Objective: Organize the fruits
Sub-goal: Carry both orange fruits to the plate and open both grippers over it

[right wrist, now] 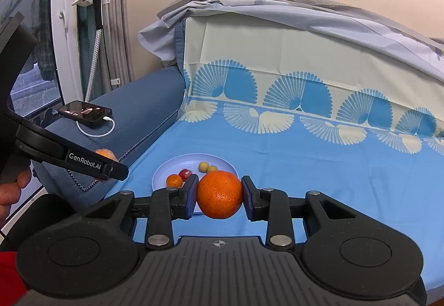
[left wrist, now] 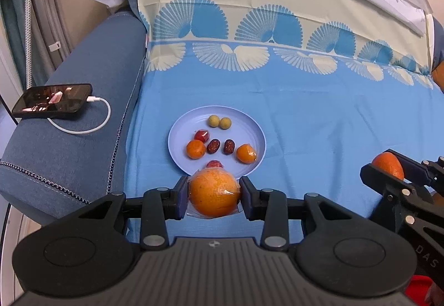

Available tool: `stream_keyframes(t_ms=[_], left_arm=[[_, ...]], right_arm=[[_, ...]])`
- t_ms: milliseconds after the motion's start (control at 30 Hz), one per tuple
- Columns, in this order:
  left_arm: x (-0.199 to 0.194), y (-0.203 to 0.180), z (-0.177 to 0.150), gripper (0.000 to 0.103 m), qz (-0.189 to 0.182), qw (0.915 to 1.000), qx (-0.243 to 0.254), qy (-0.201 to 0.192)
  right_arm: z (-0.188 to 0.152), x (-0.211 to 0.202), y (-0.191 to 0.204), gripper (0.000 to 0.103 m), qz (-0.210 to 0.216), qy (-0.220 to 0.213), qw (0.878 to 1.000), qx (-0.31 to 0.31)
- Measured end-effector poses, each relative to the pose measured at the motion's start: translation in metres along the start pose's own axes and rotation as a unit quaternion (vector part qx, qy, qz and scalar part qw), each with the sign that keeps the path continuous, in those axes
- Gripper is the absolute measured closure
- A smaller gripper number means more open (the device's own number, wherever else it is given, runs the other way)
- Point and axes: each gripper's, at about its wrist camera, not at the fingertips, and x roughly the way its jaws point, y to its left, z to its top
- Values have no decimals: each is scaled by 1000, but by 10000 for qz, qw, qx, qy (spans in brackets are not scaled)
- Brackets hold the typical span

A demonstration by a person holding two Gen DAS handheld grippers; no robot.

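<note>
My left gripper [left wrist: 213,196] is shut on a plastic-wrapped orange [left wrist: 214,193], held just in front of the near rim of a pale blue plate [left wrist: 244,122]. The plate holds two green fruits [left wrist: 219,121], two small oranges [left wrist: 195,149], two dark dates [left wrist: 221,146] and red wrapped fruits [left wrist: 202,135]. My right gripper [right wrist: 219,196] is shut on a bare orange [right wrist: 219,194], to the right of the plate [right wrist: 166,167]. It also shows at the right edge of the left wrist view [left wrist: 388,167].
The plate lies on a blue patterned sheet [left wrist: 319,117] over a sofa seat. A phone [left wrist: 52,101] with a white charging cable [left wrist: 91,122] lies on the blue armrest at the left. The sofa back rises behind.
</note>
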Motion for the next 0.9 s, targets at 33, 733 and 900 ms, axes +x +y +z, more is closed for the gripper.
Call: stream_keyframes(t_ms=[33, 733, 900], left_arm=[[0, -1, 1, 61, -1, 10000, 3, -1], [9, -4, 2, 61, 34, 9999, 41, 86], [14, -3, 2, 61, 40, 9999, 28, 134]], right_arm=[[0, 0, 0, 68, -1, 2, 10000, 0], [-2, 13, -6, 68, 85, 178, 9998, 88], [-4, 19, -6, 68, 118, 282, 9995, 97]])
